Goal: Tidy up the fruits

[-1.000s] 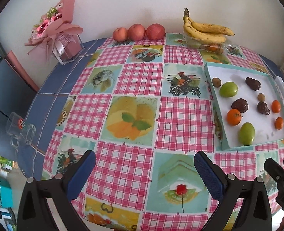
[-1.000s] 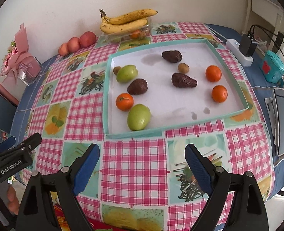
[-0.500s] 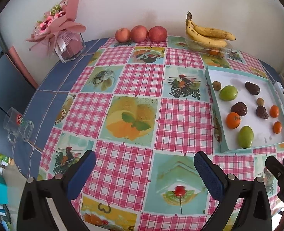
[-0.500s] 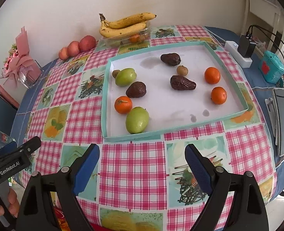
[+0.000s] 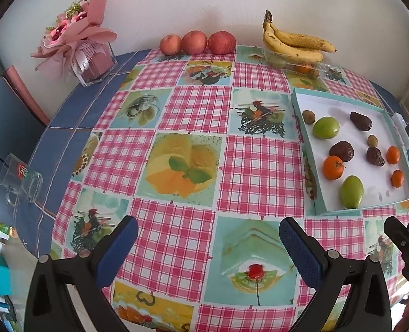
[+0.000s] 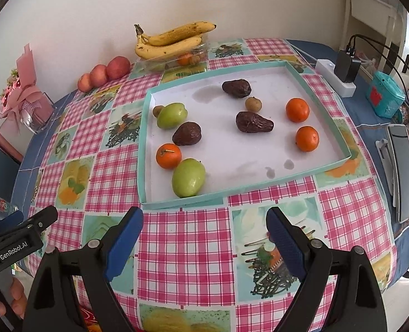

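A shallow teal-rimmed white tray point(image 6: 345, 156) point(image 5: 297, 102) holds several loose fruits: two green ones point(image 6: 188, 177) point(image 6: 172, 115), three oranges point(image 6: 168, 156) point(image 6: 297, 109) point(image 6: 307, 138), three dark wrinkled avocados point(image 6: 187, 134) point(image 6: 254, 122) point(image 6: 236, 88) and two small brown fruits point(image 6: 252, 104). My right gripper point(image 6: 204, 229) is open and empty, above the tablecloth just in front of the tray. My left gripper point(image 5: 208, 238) is open and empty, over the tablecloth to the left of the tray.
Bananas point(image 6: 174, 41) lie on a clear box at the back, three apples point(image 5: 197, 43) by the wall. A pink bouquet point(image 5: 77, 41) and a tipped glass mug point(image 5: 20, 178) are at left. A power strip point(image 6: 334, 78), teal box point(image 6: 385, 98) and grey case point(image 6: 402, 171) are at right.
Both grippers have drawn back and risen slightly; the table and tray look a little farther and lower in view. Both stay open. No fruit has moved.
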